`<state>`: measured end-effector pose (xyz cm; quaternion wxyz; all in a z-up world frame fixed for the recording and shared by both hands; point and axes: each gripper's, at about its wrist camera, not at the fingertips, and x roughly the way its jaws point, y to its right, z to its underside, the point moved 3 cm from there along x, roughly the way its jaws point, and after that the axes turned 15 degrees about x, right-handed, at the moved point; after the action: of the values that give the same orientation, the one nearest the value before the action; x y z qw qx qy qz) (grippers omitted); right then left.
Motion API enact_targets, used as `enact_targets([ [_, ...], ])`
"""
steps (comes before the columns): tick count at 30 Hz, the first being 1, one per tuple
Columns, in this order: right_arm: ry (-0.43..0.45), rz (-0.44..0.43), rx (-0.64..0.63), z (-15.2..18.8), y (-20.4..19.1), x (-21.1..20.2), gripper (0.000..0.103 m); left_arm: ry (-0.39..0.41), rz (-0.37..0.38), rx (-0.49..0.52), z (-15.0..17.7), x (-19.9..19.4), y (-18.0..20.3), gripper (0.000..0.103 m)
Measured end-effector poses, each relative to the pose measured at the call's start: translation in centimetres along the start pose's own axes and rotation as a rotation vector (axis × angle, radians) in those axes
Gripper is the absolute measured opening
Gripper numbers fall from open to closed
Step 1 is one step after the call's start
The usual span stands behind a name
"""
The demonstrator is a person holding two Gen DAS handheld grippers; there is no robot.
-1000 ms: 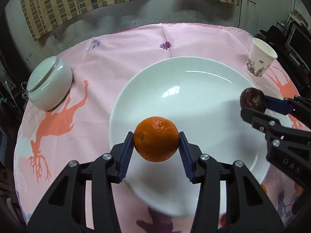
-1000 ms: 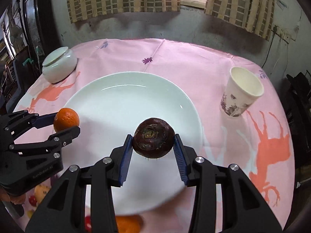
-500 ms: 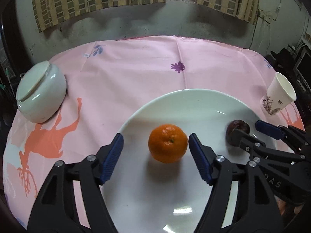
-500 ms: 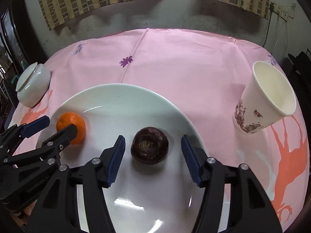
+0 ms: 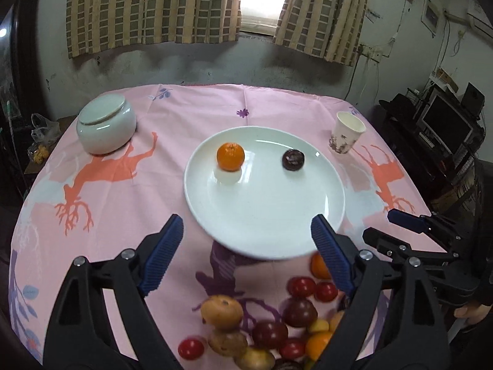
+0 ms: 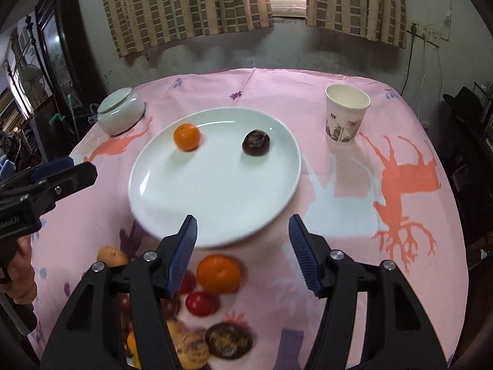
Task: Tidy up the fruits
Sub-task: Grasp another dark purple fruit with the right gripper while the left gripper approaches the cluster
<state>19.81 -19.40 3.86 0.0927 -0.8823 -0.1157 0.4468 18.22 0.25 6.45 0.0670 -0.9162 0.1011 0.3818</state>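
Left gripper (image 5: 246,246): lower centre of the left wrist view, blue-padded fingers (image 5: 161,254) spread wide, nothing between them, held above the near rim of the plate.

Right gripper (image 6: 243,246): lower centre of the right wrist view, fingers (image 6: 303,254) likewise wide apart and empty.

Loose fruit pile (image 5: 262,323): bottom of both views, on the pink cloth just in front of the plate; red, dark purple, tan and orange pieces, several touching. One large orange (image 6: 218,273) lies between the right fingers' tips, below them on the cloth.

White plate (image 5: 265,225): centre of the frame, on the worktop (image 5: 107,191), which is covered by a pink cloth with orange deer prints.

Mandarin (image 5: 230,156): on the plate, far left part, resting free.

Dark purple fruit (image 5: 293,159): on the plate, far right part, well apart from the mandarin.

Paper cup (image 5: 346,132): upright, right of the plate, upper right of the cloth.

Pale lidded bowl (image 5: 106,128): upper left of the cloth, well apart from the plate.

Checked curtains (image 5: 154,9): on the back wall, either side of a bright window.
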Motion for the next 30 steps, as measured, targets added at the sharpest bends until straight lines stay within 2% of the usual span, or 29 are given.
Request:
enact_targets([
  [3,0.014,-0.026,-0.013,4.0,-0.1,-2.5,0.063,0.018,-0.001,0.012,3.4,-2.0,1.2,0.089],
  [7,0.049,-0.057,-0.020,7.6,0.7,-4.8,0.063,0.020,0.019,0.029,7.9,-3.6,2.5,0.090],
  [9,0.042,-0.035,-0.042,9.0,1.0,-5.2,0.063,0.024,0.010,0.057,9.8,-4.2,3.1,0.090],
  [13,0.012,-0.100,-0.058,11.6,0.8,-5.6,0.063,0.016,-0.006,0.131,13.0,-5.0,3.7,0.091],
  [17,-0.027,-0.095,-0.143,14.1,-0.1,-4.9,0.063,-0.001,-0.017,0.134,14.8,-4.4,3.0,0.092],
  [20,-0.115,-0.121,-0.185,15.6,-0.7,-3.5,0.063,0.004,0.001,0.086,15.5,-3.5,2.1,0.092],
  [22,-0.136,-0.090,-0.217,16.3,-1.1,-2.6,0.063,0.005,-0.008,0.073,15.7,-3.1,1.7,0.092],
  [25,-0.169,-0.042,-0.243,16.8,-1.0,-1.3,0.063,-0.001,0.015,0.091,15.9,-2.6,1.7,0.092],
  [30,-0.170,-0.033,-0.245,17.1,-0.8,-0.6,0.063,-0.005,0.011,0.185,16.4,-2.1,3.2,0.092],
])
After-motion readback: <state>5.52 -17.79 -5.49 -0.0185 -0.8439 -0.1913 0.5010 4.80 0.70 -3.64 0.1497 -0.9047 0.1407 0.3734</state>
